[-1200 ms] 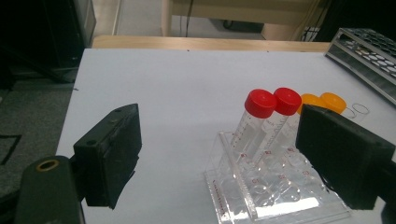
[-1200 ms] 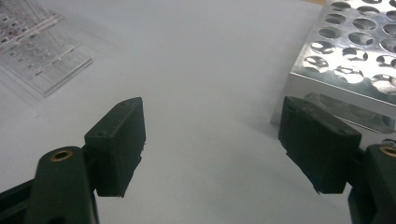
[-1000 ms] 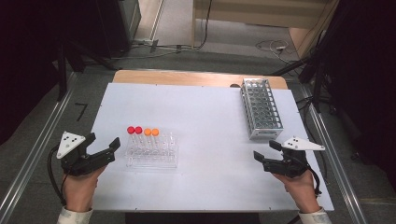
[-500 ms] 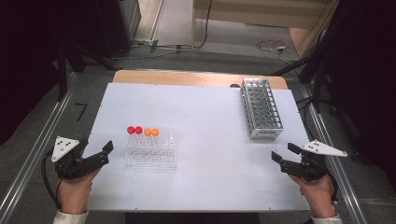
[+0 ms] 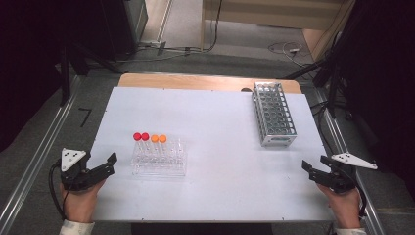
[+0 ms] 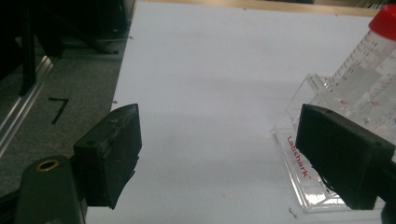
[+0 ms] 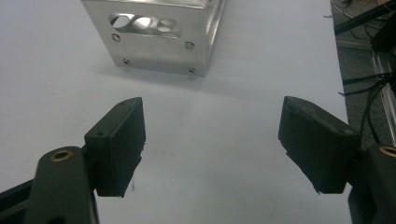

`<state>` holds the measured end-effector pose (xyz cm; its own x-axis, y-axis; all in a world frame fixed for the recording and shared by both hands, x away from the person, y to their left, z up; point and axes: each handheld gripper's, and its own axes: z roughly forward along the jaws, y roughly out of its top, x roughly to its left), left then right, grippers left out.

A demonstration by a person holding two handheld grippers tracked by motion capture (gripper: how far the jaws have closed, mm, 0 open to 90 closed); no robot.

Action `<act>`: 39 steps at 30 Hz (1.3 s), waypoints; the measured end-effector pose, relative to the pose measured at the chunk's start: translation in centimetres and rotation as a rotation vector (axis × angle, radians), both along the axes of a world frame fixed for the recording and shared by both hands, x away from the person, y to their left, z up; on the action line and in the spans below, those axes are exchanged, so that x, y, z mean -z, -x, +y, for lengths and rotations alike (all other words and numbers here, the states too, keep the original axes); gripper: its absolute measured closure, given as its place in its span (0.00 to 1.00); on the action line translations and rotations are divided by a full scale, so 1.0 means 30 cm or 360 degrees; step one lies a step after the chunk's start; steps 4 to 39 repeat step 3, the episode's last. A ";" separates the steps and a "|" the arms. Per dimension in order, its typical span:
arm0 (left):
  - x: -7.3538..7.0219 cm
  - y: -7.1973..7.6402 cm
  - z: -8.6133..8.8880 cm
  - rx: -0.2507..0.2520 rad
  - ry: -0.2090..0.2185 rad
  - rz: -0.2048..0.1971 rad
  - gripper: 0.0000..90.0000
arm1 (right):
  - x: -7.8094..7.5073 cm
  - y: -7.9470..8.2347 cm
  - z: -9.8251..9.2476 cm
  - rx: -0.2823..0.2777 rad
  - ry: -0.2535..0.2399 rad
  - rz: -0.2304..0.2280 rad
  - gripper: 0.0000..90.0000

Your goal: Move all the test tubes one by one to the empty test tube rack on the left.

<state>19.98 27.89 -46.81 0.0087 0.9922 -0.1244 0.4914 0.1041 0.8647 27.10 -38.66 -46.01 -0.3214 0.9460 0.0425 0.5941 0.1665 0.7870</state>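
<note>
A clear plastic rack (image 5: 159, 159) stands left of centre on the white table and holds capped tubes: two red caps (image 5: 141, 136) and two orange caps (image 5: 158, 138). In the left gripper view the rack's corner (image 6: 308, 172) and a red-capped tube (image 6: 369, 51) lie just beyond the right jaw. My left gripper (image 5: 108, 162) hovers open at the table's left front, just left of the rack, with nothing between its jaws (image 6: 219, 158). A metal tube rack (image 5: 273, 112) stands at the back right. My right gripper (image 5: 309, 170) is open and empty near the right front edge, the metal rack (image 7: 154, 32) ahead of it.
The white table top (image 5: 215, 127) has a wooden strip along its far edge. Aluminium rails run along both sides of the table. Cables lie on the floor beyond and to the right. Dark equipment stands at the back left.
Both hands have drawn back toward the table's front edge. The left gripper sank a little and moved left; the right gripper slid out to the right, away from the metal rack.
</note>
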 end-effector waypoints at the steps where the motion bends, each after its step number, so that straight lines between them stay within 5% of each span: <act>1: 0.001 0.000 0.000 -0.0006 -0.0004 -0.0002 0.16 | 0.004 -0.001 -0.005 0.0015 -0.0001 0.0004 0.24; 39: 0.002 0.000 0.002 -0.0013 -0.0002 -0.0008 0.16 | 0.011 -0.005 -0.013 0.0031 0.0000 0.0006 0.23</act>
